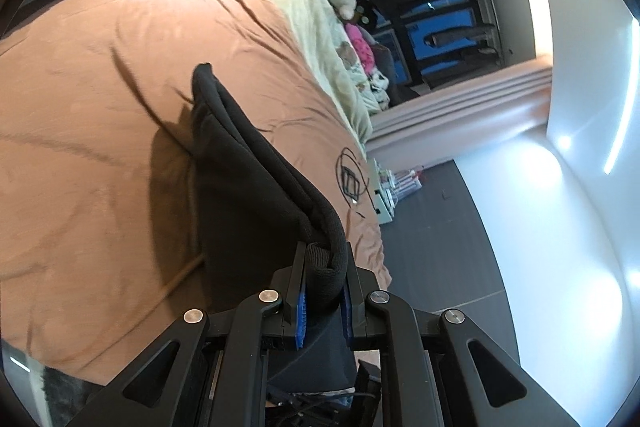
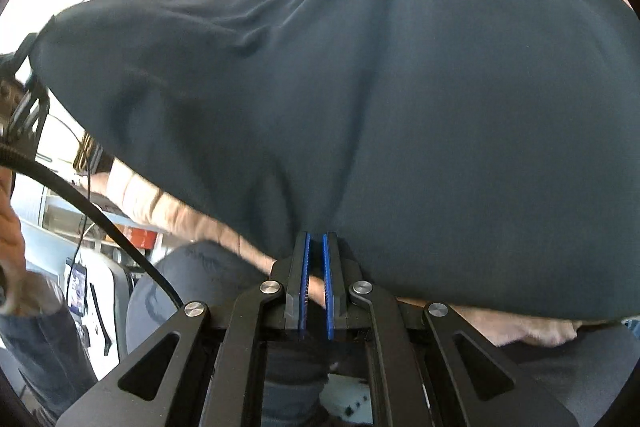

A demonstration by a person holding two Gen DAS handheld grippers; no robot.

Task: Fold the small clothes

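My left tool (image 1: 323, 279) clamps the black garment's (image 1: 256, 163) thick hem, centre frame above the bed (image 1: 100, 87); my right tool (image 2: 316, 267) pinches its lower edge. Uneven pulling could slip that thin edge free.

No legible text, labels, brand marks, numbers or signs in either view. Left wrist view: the row of small items (image 1: 404, 183) on the floor past the foot of the bed shows coloured spines or packaging, too small and blurred to make out any lettering. Right wrist view: the small screen-like object (image 2: 78, 285) low at the left edge carries bright patches that may be print or graphics, but nothing resolves into readable characters.
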